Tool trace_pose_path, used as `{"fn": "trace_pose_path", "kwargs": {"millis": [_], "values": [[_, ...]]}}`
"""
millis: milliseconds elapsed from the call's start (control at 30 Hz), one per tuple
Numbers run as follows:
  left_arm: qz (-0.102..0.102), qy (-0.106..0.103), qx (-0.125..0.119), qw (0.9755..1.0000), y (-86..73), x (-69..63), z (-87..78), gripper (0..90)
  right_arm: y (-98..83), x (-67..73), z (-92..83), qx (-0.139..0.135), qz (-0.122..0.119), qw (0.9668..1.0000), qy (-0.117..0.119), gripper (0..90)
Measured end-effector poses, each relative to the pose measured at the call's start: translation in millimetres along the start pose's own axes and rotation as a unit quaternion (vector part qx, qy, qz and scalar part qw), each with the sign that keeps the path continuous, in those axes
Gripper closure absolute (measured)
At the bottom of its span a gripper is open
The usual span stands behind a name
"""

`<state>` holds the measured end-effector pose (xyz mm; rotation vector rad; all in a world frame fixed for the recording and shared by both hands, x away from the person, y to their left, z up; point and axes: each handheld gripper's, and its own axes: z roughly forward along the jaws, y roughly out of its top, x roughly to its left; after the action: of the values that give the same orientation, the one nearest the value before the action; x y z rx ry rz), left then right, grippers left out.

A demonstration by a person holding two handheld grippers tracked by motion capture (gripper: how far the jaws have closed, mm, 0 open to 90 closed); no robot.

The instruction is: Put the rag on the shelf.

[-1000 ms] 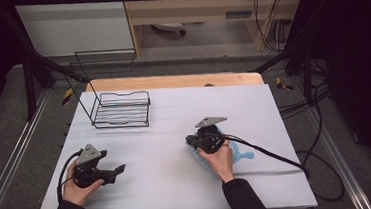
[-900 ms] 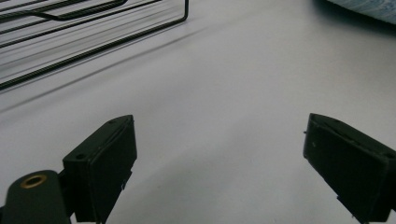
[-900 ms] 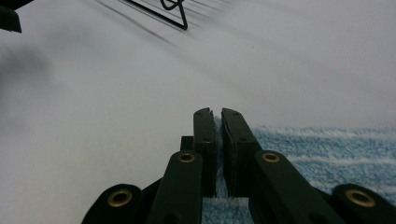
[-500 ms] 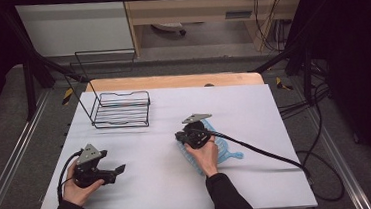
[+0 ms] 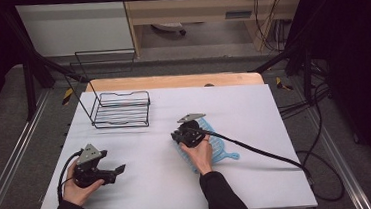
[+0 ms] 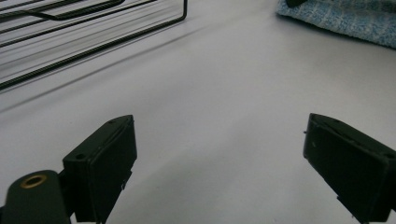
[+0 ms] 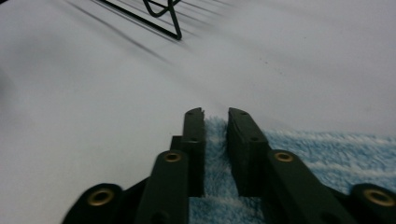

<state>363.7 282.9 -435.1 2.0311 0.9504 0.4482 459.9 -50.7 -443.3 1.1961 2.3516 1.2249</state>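
Blue towel (image 7: 327, 154) under right gripper (image 7: 215, 114), jaws just opening, narrow gap

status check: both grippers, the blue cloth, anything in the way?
Left gripper open, idle over bare table. Right gripper jaws just opening, narrow gap, cloth edge between them, grip unclear. Wire rack apart, far left; nothing in the way.

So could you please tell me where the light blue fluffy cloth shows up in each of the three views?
High view: the light blue fluffy cloth lies right of centre on the white table, under the right hand-held gripper.
Left gripper view: its edge sits in the top right corner.
Right gripper view: it spreads across the bottom right, with a strip between the jaws.
Shared landmark: the black wire rack.
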Motion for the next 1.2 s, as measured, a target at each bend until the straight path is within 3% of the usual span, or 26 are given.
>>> {"fn": "trace_pose_path", "kwargs": {"millis": [167, 233, 300, 400, 500, 733, 1000, 1200], "values": [[-0.001, 0.001, 0.002, 1.0, -0.3, 0.4, 0.1, 9.7, 6.0, 3.6, -15.0, -0.027, -0.016, 0.9994, 0.013, 49.9], [-0.001, 0.001, 0.002, 1.0, -0.3, 0.3, 0.0, 9.7, 7.6, 4.3, -19.6, -0.03, -0.02, 0.9993, 0.014, 46.4], [-0.001, 0.002, 0.003, 1.0, -0.2, 0.0, 0.1, 9.6, 11.1, 6.5, -34.5, -0.029, -0.031, 0.999, 0.015, 31.8], [-0.001, 0.002, 0.003, 1.0, -0.2, -0.1, 0.2, 9.3, 10.8, 9.6, -48.4, -0.014, -0.044, 0.9987, 0.02, 23.8], [-0.003, 0.005, 0.004, 1.0, -0.1, 0.2, 0.0, 8.6, 5.7, 11.1, -60.4, -0.01, -0.052, 0.998, 0.033, 21.5], [-0.005, 0.007, 0.005, 0.9999, -0.2, 0.6, 0.3, 8.1, -14.8, 9.2, -77.0, 0.012, -0.052, 0.9975, 0.047, 21.3], [-0.008, 0.009, 0.006, 0.9999, -0.3, 0.8, 0.7, 7.9, -49.7, 6.7, -89.2, 0.028, -0.067, 0.9955, 0.06, 45.7], [-0.008, 0.008, 0.006, 0.9999, -0.2, 0.6, 0.5, 7.6, -60.1, 9.0, -85.1, 0.047, -0.083, 0.994, 0.054, 55.5]]}}
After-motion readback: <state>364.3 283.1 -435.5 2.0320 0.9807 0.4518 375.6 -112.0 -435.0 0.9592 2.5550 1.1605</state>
